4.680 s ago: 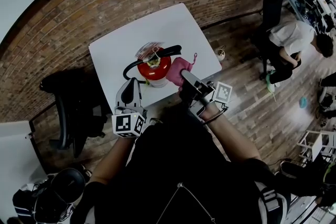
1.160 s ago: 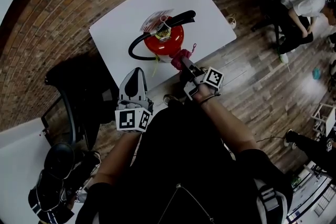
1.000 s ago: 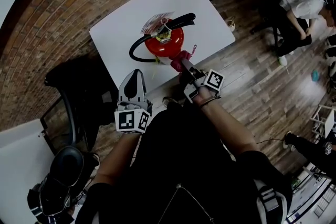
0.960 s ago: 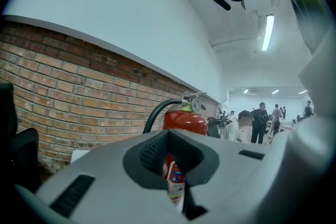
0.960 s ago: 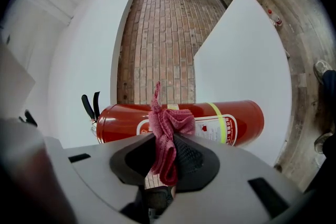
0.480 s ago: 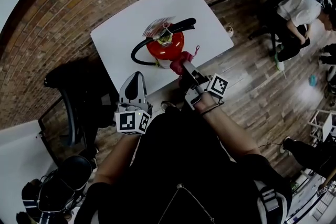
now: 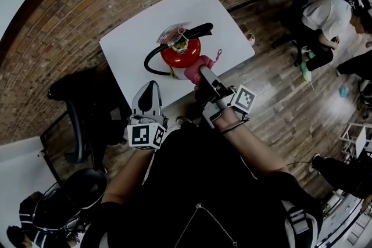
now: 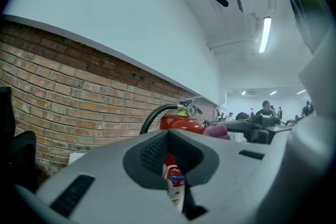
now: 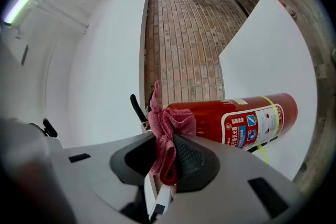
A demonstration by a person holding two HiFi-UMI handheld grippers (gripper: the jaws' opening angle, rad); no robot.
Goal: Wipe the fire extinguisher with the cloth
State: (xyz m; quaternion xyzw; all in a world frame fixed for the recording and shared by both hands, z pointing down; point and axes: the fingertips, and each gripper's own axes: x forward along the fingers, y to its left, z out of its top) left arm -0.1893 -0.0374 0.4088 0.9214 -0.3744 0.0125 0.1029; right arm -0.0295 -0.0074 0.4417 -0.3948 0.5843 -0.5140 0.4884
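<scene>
Only the right gripper view shows the white-and-blue printed label (image 9: 251,126) on the red cylindrical fire extinguisher (image 9: 226,115). The head view takes it from above, standing upright near the front edge of the white square table (image 7: 139,38), with a black hose (image 7: 150,61) looping off its left side and a black lever across its top. The left gripper view alone catches the small round gauge (image 8: 192,109) at its neck. The pink woven cloth (image 9: 164,131) is bunched up and lies against the extinguisher's upper body, on the side nearest the person. The right gripper (image 9: 165,162) reaches over the table edge on an outstretched forearm, jaws pinching the cloth. The left gripper (image 7: 150,87) is held lower, short of the table and apart from the extinguisher, aimed at it, jaws pressed together with nothing in them.
</scene>
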